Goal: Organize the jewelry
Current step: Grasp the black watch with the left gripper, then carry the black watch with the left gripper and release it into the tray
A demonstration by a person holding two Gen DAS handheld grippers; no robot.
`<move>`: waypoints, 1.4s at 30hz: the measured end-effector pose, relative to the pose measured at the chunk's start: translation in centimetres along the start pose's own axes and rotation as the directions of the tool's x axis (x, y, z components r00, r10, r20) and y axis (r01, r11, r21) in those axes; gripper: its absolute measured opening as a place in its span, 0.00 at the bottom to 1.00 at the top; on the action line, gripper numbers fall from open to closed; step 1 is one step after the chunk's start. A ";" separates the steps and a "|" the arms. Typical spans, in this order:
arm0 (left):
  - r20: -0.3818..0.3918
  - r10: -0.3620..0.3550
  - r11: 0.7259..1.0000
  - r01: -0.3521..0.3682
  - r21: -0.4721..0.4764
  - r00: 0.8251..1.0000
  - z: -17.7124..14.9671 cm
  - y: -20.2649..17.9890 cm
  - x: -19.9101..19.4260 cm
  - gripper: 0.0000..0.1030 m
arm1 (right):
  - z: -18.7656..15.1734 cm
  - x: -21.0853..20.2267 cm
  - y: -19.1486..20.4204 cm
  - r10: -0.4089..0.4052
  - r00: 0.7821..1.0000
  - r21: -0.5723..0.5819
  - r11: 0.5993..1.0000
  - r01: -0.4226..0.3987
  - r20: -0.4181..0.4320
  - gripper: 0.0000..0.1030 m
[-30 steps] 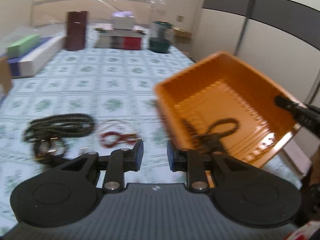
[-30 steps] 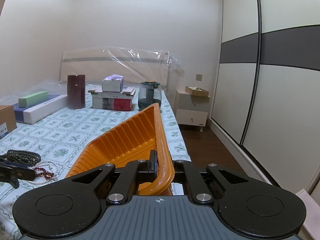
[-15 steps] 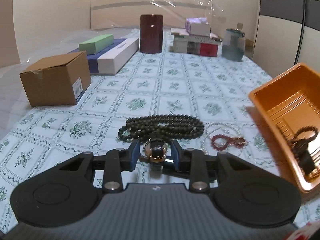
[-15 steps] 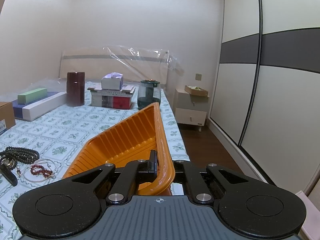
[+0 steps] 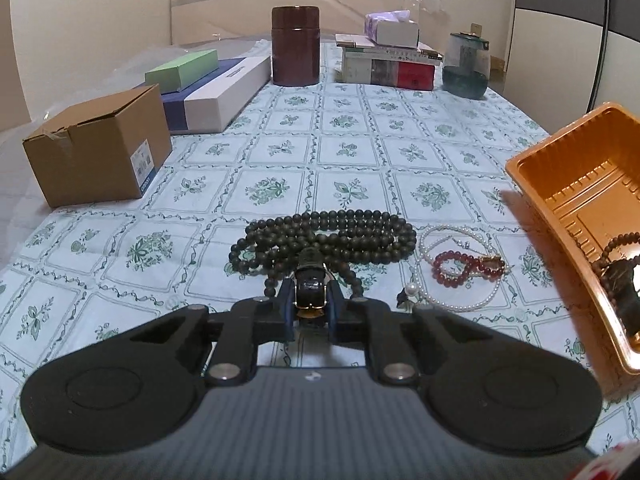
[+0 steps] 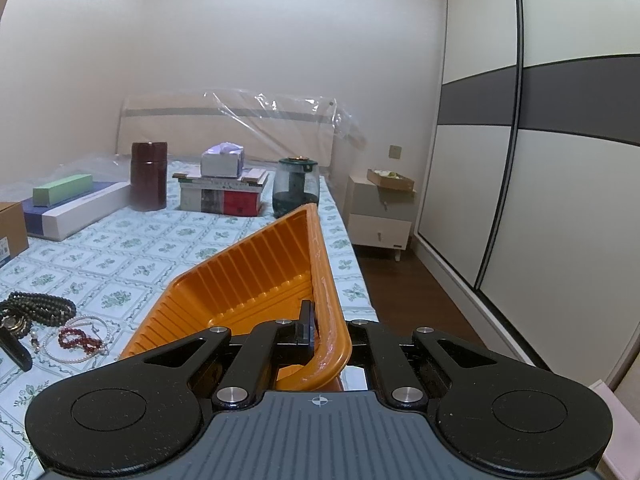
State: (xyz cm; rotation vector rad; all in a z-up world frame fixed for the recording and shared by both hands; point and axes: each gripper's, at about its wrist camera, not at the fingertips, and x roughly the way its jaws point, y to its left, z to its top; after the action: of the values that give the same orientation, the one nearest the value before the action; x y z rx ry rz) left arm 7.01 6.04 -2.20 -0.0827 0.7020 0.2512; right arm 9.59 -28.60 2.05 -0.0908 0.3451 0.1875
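Jewelry lies spread on the patterned bedspread (image 5: 352, 152) in the left wrist view, and our left gripper (image 5: 311, 306) reaches down at its near edge. Its jaws are closing with a dark watch (image 5: 310, 290) between them, the pads at the watch's sides; we judge this the pick for the next transfer. Just beyond lies the coiled dark bead necklace (image 5: 324, 236); to its right a pearl strand (image 5: 452, 276) loops around a red bead bracelet (image 5: 460, 262). At the far right the orange tray (image 5: 568, 164) tilts toward the pile, apparently to ease dropping; it already holds dark beads (image 5: 618, 266).

Seen from the right wrist, our right gripper (image 6: 316, 330) is pressed together on the tray's near rim (image 6: 328, 320), holding it tilted. From here the ribbed interior looks bare; the contents are hidden.
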 end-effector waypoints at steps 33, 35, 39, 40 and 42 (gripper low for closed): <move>0.067 -0.504 0.864 0.503 0.033 0.861 5.3 -12.1 -4.5 0.13 | -0.2 -0.6 0.2 0.008 1.000 -0.007 1.000 -0.008 0.005 0.06; 0.053 -0.549 0.836 0.548 0.034 0.834 4.9 -13.3 -4.6 0.13 | -0.2 -0.6 0.2 0.008 1.000 -0.005 1.000 -0.008 0.006 0.06; 0.022 -0.614 0.789 0.613 0.035 0.789 4.3 -15.3 -4.5 0.13 | -0.1 -0.6 0.2 0.010 1.000 -0.004 1.000 -0.010 0.006 0.06; 0.017 -0.623 0.782 0.623 0.034 0.782 4.3 -15.6 -4.5 0.13 | -0.1 -0.6 0.2 0.009 1.000 -0.004 1.000 -0.009 0.006 0.06; 0.009 -0.641 0.767 0.640 0.042 0.768 4.1 -16.4 -4.5 0.13 | -0.1 -0.6 0.2 0.009 1.000 -0.003 1.000 -0.009 0.005 0.06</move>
State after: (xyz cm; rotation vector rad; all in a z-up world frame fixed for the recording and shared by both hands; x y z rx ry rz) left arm 10.49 -10.02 3.68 -0.2804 0.6167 -0.4263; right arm 8.94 -28.57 2.12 -0.0918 0.3404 0.1972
